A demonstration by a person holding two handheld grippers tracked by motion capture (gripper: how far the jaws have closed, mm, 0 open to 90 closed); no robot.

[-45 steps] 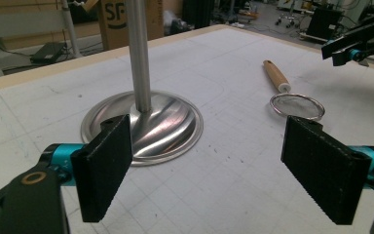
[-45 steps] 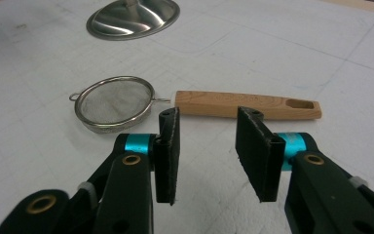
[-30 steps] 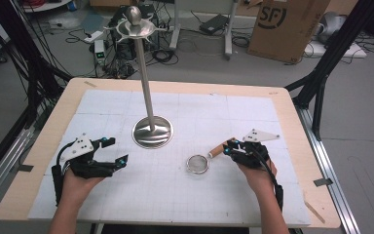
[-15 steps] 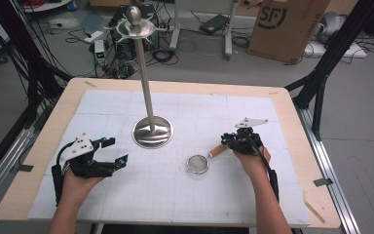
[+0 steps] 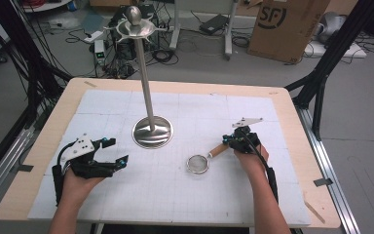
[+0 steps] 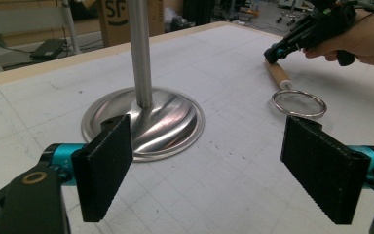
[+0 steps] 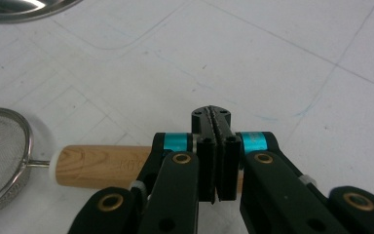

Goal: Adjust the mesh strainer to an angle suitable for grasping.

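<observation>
- Since the earlier pictures, the right gripper (image 5: pixel 233 142) has slid leftward across the table from near the right edge, and its jaws have just been closing; the left gripper (image 5: pixel 113 154) has kept its place near the left edge.
- In the right gripper view the right gripper's (image 7: pixel 217 157) two black jaws stand pressed flat together, pad against pad, with nothing between them.
- They sit above the far end of the small round wire-mesh strainer with a light wooden handle (image 5: pixel 203 160); in that view the handle (image 7: pixel 97 165) runs underneath and behind the closed jaws, and whether it touches them cannot be told.
- That strainer lies flat on the white gridded mat (image 5: pixel 175 195), right of the table's middle, its metal ring (image 6: pixel 299 103) pointing toward the near edge and its handle toward the right edge.
- In the left gripper view the left gripper's (image 6: pixel 216 170) jaws are spread wide, holding nothing and hovering just above the mat.
- Between the two, nearer the far edge, stands the polished steel stand with a domed round base and tall thin pole (image 5: pixel 152 131), topped by a ring and a ball; the strainer lies near its base but apart from it.
- A light wooden table (image 5: pixel 292 112) carries the mat.
</observation>
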